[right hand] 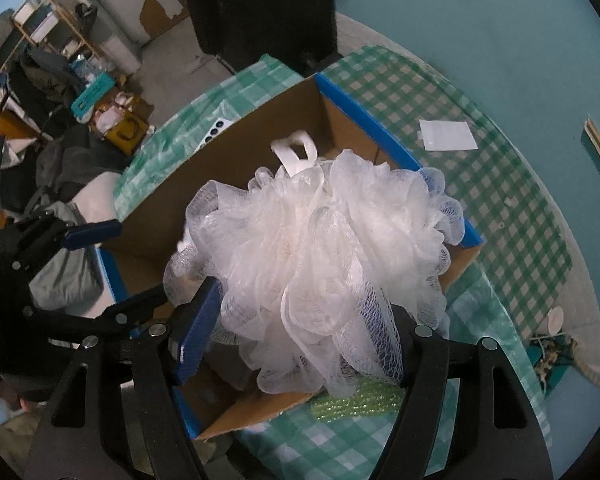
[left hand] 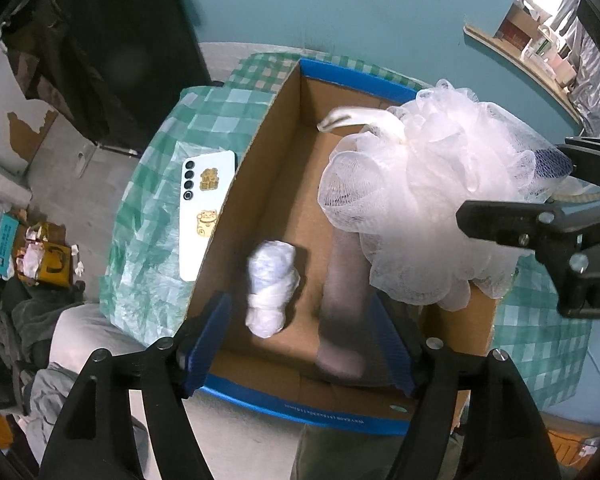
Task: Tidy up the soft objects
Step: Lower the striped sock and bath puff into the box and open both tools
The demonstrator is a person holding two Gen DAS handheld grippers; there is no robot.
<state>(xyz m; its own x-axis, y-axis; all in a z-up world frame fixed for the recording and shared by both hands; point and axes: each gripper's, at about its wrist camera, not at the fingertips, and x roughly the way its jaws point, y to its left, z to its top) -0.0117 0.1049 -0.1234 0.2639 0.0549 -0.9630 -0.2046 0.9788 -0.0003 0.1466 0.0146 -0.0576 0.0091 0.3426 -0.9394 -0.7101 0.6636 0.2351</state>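
A white mesh bath pouf (right hand: 320, 264) with a white loop is held between the blue pads of my right gripper (right hand: 296, 332), above the open cardboard box (right hand: 236, 152). It also shows in the left wrist view (left hand: 432, 200), over the box's right side. My left gripper (left hand: 300, 344) is open and empty above the box's near edge (left hand: 300, 412). Inside the box lie a white wrapped bundle (left hand: 272, 292) and a blurred grey roll (left hand: 344, 300).
The box stands on a green checked tablecloth (right hand: 480, 168). A white phone (left hand: 204, 216) lies left of the box. A white paper square (right hand: 446, 135) and a green bubbly item (right hand: 356, 404) lie on the cloth. Clutter covers the floor at left.
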